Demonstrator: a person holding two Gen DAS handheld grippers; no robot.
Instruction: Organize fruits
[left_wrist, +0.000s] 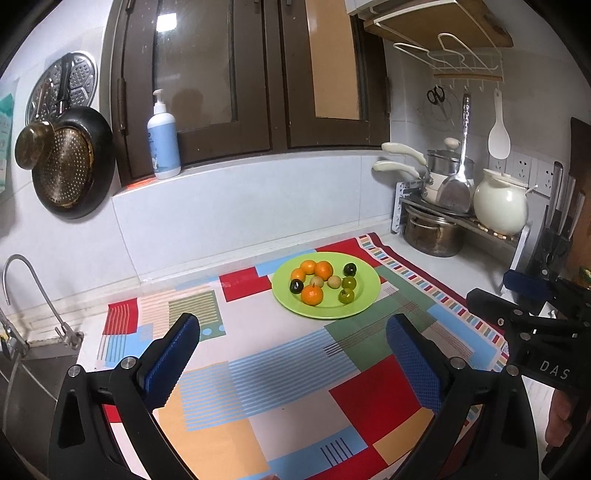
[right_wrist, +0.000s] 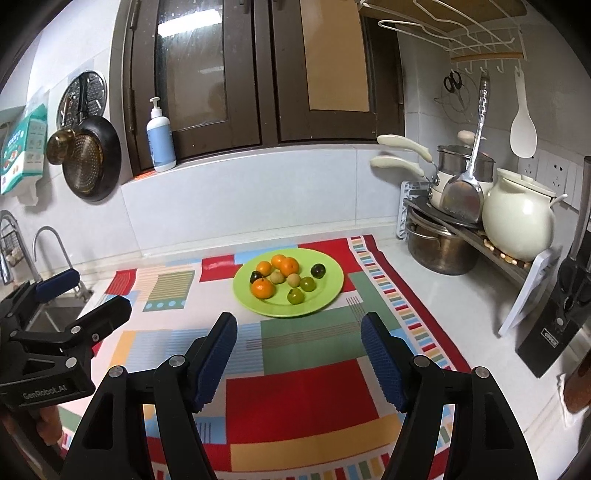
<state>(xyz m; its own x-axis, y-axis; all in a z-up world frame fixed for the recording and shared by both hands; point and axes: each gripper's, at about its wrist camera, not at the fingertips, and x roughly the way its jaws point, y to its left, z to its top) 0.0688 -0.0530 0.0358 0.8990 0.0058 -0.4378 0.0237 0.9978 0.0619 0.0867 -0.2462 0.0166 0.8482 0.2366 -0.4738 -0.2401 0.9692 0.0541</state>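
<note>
Both grippers hover empty above a patchwork cloth (right_wrist: 303, 391): the left gripper (left_wrist: 291, 354) (stamped "GenRobot.AI") spread wide, the right gripper (right_wrist: 299, 354) (marked "DAS") partly spread. Ahead, the fruits (right_wrist: 282, 278) sit on a green plate (right_wrist: 332, 288).

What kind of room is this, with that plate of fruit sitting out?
Most likely a home kitchen. A faucet stands over a sink at the left, pots are stacked on a rack in the corner, and a frying pan hangs on the tiled wall. The plate sits on a patterned cloth on the counter.
</note>
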